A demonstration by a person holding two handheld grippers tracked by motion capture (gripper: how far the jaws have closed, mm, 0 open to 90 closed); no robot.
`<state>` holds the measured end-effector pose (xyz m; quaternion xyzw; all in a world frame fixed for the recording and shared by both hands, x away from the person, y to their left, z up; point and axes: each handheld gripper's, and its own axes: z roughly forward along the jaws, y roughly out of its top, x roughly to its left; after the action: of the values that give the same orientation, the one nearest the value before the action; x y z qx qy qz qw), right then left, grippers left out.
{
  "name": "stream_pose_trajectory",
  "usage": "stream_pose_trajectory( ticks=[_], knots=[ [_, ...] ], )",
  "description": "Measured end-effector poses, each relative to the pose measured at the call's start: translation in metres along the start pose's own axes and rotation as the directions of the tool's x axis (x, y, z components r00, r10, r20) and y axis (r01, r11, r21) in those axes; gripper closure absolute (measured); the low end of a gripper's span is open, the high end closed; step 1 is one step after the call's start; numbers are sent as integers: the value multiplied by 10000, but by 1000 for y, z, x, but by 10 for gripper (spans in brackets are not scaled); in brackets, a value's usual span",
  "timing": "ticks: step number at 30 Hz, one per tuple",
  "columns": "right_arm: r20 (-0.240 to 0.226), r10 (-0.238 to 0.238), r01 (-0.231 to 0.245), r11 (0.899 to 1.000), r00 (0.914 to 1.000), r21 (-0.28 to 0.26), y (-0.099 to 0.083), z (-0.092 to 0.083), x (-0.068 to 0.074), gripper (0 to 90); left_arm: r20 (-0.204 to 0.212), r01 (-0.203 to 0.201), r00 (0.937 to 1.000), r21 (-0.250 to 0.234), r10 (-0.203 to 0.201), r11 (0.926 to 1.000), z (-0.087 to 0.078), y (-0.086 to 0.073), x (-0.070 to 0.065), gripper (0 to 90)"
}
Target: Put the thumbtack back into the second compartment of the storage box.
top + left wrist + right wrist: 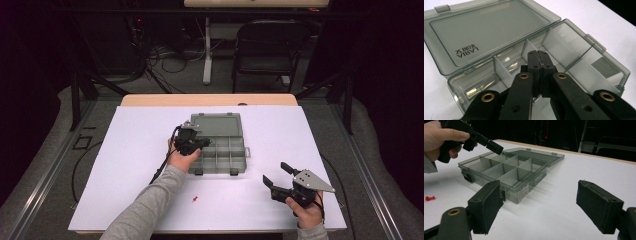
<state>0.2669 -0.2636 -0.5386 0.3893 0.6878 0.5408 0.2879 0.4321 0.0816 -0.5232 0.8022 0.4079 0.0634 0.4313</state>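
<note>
- A lab or recording studio, not a home: the surroundings are dark and black-draped, with only the work surface lit.
- A white board [280, 150] covers a wooden table [210, 100], ringed by a black metal frame [75, 100].
- Loose cables [170, 62] trail across the grey floor [190, 80] behind.
- A black folding chair [267, 50] and a white desk leg [207, 50] stand at the back.
</note>
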Motion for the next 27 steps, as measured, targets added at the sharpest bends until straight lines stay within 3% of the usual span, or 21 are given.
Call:
stream_pose_trajectory(
  ticks=[12, 16, 22, 27],
  knots=[
    [-11, -28, 28, 10000, 10000, 17, 0, 0, 0, 195, -60, 34, 10000, -7, -34, 10000, 4, -2, 1, 889],
    [-10, -31, 31, 10000, 10000, 21, 0, 0, 0, 195, -134, 38, 9999, -52, -38, 10000, 1, -1, 0, 750],
    [-7, -33, 33, 10000, 10000, 37, 0, 0, 0, 195, -377, -290, 9989, -419, 274, 9987, -7, 2, -6, 517],
    [5, -2, 2, 10000, 10000, 14, 0, 0, 0, 195, -663, -641, 9960, -679, 596, 9956, -17, 5, -10, 404]
  ],
)
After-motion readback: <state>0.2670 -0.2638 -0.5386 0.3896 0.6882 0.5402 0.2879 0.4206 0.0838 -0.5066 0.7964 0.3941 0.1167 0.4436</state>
